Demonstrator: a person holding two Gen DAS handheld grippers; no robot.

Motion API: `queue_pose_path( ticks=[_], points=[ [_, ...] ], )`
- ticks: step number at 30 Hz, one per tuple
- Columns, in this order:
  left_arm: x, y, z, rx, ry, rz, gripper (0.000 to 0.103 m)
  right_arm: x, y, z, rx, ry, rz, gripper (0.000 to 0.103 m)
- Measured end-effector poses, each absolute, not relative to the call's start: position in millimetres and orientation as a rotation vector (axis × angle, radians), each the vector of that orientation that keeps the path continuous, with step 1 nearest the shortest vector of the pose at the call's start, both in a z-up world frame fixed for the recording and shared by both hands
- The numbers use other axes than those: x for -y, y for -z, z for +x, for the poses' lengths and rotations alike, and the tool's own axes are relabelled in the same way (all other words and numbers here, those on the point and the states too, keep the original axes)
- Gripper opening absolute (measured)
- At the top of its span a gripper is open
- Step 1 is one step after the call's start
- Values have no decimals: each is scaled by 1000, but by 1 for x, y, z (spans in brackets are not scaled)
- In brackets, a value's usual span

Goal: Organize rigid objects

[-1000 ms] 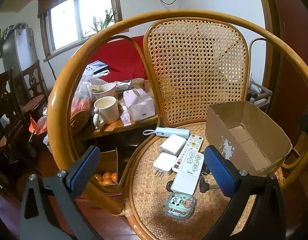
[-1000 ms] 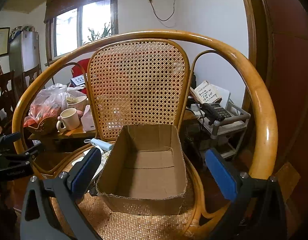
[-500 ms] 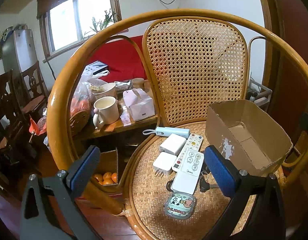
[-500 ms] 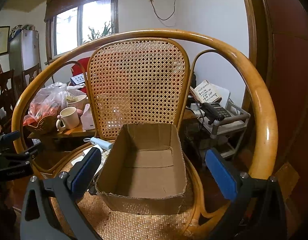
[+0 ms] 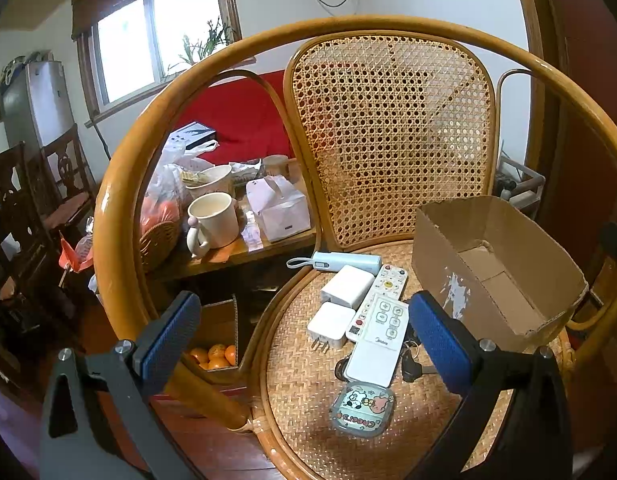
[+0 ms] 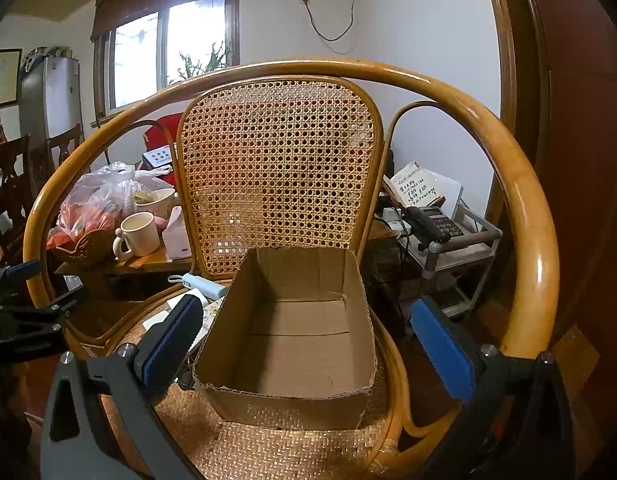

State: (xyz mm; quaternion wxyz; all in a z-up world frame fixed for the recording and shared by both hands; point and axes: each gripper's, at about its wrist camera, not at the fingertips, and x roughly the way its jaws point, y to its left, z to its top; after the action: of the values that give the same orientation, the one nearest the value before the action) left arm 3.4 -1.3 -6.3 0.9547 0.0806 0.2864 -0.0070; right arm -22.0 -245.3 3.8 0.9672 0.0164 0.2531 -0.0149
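Observation:
On the rattan chair seat (image 5: 308,376) lie a large white remote (image 5: 378,344), a slimmer remote (image 5: 382,292), two white chargers (image 5: 331,323) (image 5: 347,286), a light blue tube-shaped device (image 5: 344,263), keys (image 5: 410,364) and a clear cartoon case (image 5: 362,405). An empty cardboard box (image 5: 496,268) stands on the seat's right side; it also shows in the right wrist view (image 6: 296,332). My left gripper (image 5: 304,344) is open and empty, above the seat's front. My right gripper (image 6: 304,344) is open and empty, in front of the box.
The chair's curved rattan arm rail (image 5: 120,208) and cane back (image 5: 388,136) ring the seat. A side table at left holds a mug (image 5: 214,220), a tissue box (image 5: 278,208) and a fruit basket (image 5: 158,236). A telephone (image 6: 432,222) stands on a rack at right.

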Motion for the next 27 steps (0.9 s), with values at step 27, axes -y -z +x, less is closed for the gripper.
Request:
queue_pose_path(
  ticks=[27],
  points=[
    [5,7,4,-584,16,176,103,246,-5,-23,-509,30,34,103]
  ],
)
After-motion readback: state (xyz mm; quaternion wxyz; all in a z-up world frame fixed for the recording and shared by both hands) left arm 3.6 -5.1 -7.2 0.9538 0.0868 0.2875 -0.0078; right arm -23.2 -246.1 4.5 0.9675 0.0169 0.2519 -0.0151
